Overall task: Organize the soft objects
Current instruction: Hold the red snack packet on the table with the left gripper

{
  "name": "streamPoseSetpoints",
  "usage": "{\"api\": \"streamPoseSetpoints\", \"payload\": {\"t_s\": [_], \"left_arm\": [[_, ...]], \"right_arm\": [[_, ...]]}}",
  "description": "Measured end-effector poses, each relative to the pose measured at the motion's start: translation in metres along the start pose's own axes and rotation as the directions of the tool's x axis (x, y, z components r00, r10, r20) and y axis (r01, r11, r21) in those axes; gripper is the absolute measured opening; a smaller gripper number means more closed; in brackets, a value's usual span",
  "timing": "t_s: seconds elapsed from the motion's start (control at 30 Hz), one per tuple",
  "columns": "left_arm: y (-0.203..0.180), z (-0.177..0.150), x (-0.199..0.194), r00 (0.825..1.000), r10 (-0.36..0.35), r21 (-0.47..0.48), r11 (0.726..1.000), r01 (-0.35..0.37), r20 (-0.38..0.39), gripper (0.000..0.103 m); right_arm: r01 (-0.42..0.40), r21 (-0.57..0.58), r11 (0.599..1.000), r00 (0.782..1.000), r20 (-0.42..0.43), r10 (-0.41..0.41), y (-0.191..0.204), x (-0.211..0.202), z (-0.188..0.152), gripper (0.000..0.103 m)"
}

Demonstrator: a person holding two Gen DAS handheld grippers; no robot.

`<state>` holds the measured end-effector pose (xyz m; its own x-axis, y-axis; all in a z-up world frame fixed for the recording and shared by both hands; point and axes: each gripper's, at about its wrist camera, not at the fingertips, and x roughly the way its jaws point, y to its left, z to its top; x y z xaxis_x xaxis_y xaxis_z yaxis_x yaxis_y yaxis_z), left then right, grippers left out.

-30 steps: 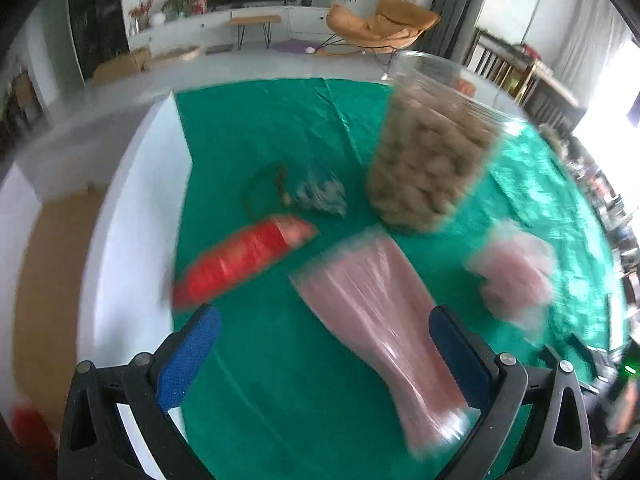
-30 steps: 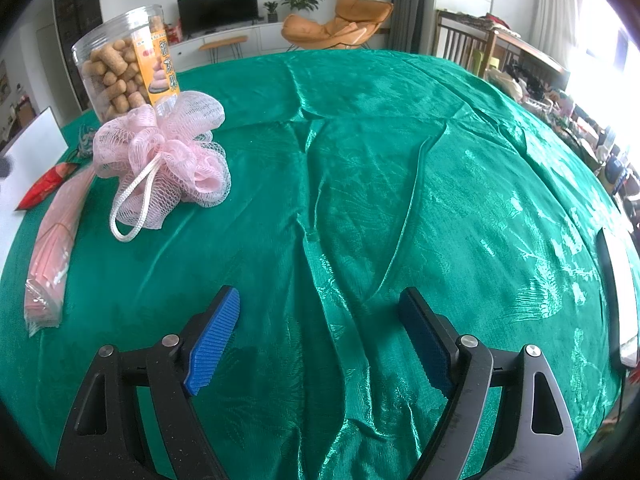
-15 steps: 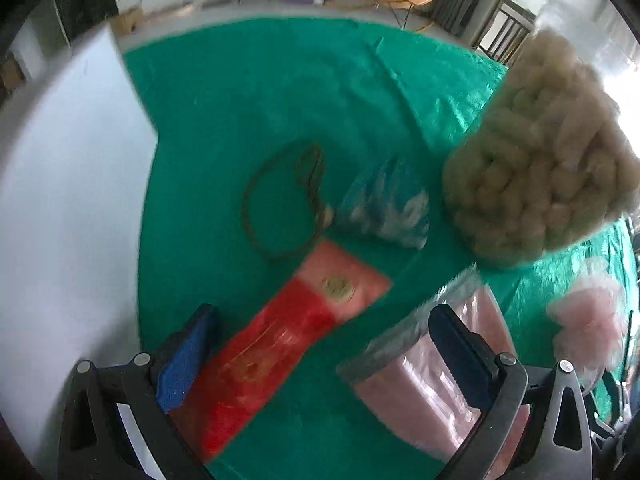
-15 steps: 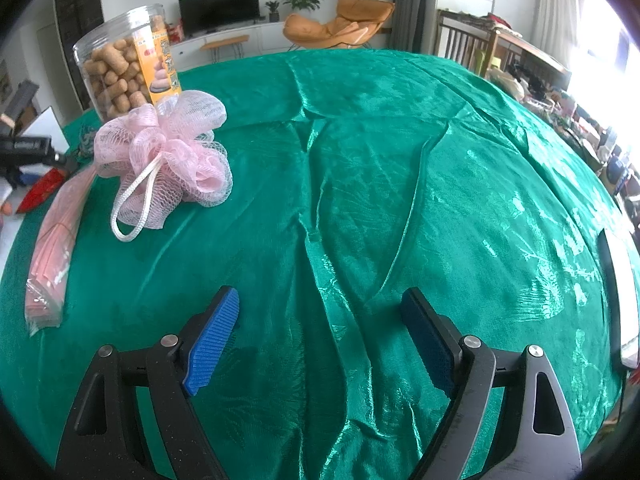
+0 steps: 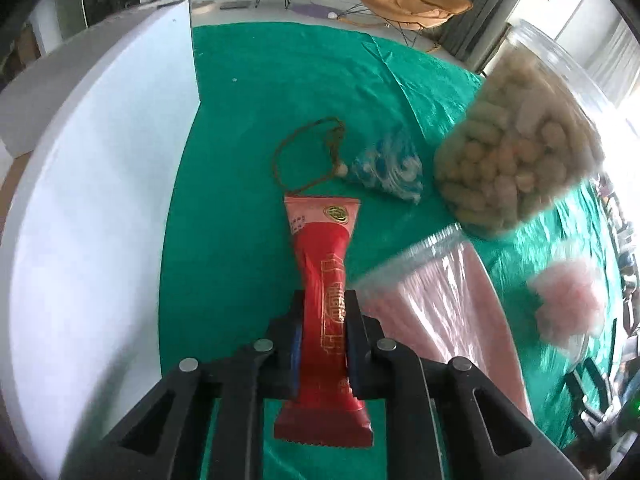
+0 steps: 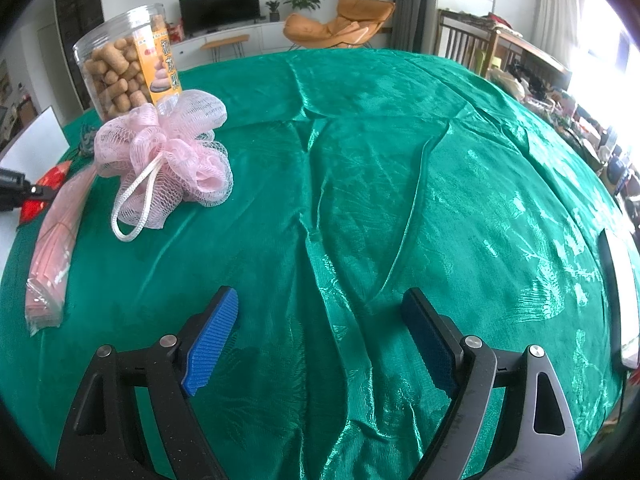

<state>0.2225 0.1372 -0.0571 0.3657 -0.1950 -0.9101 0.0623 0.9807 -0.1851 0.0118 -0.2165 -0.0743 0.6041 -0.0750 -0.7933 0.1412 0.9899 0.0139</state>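
Left wrist view: the left gripper [image 5: 323, 330] is clamped on a red packet [image 5: 325, 280], whose far end lies on the green cloth [image 5: 248, 140] ahead of the jaws.

Right wrist view: the right gripper [image 6: 320, 334] is wide apart with only cloth between its jaws; a pink mesh sponge [image 6: 168, 152] sits well ahead to their left.

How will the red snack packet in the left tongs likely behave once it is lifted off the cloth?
The red packet looks pinched narrow where the left tongs clamp it, so it is probably soft and light. Its flared ends will likely droop on lifting. The glossy film may be slippery, so it could slide if tilted.
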Motion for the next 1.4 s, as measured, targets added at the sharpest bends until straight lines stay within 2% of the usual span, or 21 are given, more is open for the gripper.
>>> {"api": "streamPoseSetpoints", "payload": {"t_s": [0.13,0.23,0.37,0.4,0.43,0.47,0.5,0.53,0.57,0.63,0.67,0.7,0.8,1.4], "left_arm": [[-0.012,-0.04,-0.016,0.999,0.048,-0.064,0.997,-0.05,-0.022,0.017],[-0.022,-0.078,-0.034,0.999,0.044,-0.093,0.995,-0.044,-0.004,0.017],[-0.035,-0.124,-0.049,0.997,0.06,-0.066,0.996,-0.056,0.056,0.018],[-0.039,-0.131,-0.048,0.996,0.062,-0.044,0.997,-0.059,0.068,0.022],[-0.042,-0.133,-0.045,0.996,0.062,-0.018,0.998,-0.061,0.071,0.037],[-0.045,-0.132,-0.04,0.996,0.054,0.015,0.998,-0.055,0.077,0.044],[-0.05,-0.132,-0.04,0.993,0.051,0.052,0.997,-0.057,0.108,0.066],[-0.054,-0.133,-0.036,0.989,0.083,0.075,0.993,-0.093,0.121,0.089],[-0.054,-0.129,-0.035,0.985,0.114,0.09,0.988,-0.126,0.133,0.094],[-0.052,-0.129,-0.026,0.977,0.147,0.115,0.979,-0.166,0.156,0.095],[-0.045,-0.129,-0.023,0.978,0.142,0.114,0.98,-0.16,0.151,0.099],[-0.041,-0.131,-0.024,0.975,0.132,0.106,0.983,-0.153,0.181,0.102],[-0.038,-0.136,-0.024,0.966,0.127,0.117,0.981,-0.156,0.227,0.103],[-0.04,-0.135,-0.021,0.965,0.13,0.117,0.98,-0.16,0.229,0.103]], "right_arm": [[0.0,0.0,1.0,1.0,0.0,0.0,0.0,0.0,0.0,0.087],[-0.001,0.0,1.0,1.0,0.0,0.001,0.0,0.0,0.0,0.087],[0.0,0.001,1.0,1.0,0.0,0.0,0.0,0.0,0.0,0.087],[0.0,0.001,1.0,1.0,0.0,0.0,0.0,0.0,0.0,0.087],[-0.001,0.001,1.0,1.0,0.0,0.001,0.0,0.0,0.0,0.087],[-0.001,0.001,1.0,1.0,0.0,0.001,0.001,0.0,0.0,0.087],[-0.001,0.001,1.0,1.0,0.0,0.001,0.0,0.0,0.0,0.087],[-0.001,0.001,1.0,1.0,0.0,0.001,0.0,0.0,0.0,0.087],[-0.002,0.001,1.0,1.0,0.001,0.002,0.001,0.0,0.0,0.087],[-0.001,0.001,1.0,1.0,0.0,0.001,0.0,0.0,0.0,0.087],[-0.001,0.001,1.0,1.0,0.0,0.001,0.0,0.0,0.0,0.087],[-0.001,0.001,1.0,1.0,0.0,0.001,0.0,0.0,0.0,0.087],[-0.001,0.001,1.0,1.0,0.0,0.001,0.001,0.0,0.0,0.087],[-0.001,0.002,1.0,1.0,0.0,0.001,0.0,0.0,0.0,0.087]]}}
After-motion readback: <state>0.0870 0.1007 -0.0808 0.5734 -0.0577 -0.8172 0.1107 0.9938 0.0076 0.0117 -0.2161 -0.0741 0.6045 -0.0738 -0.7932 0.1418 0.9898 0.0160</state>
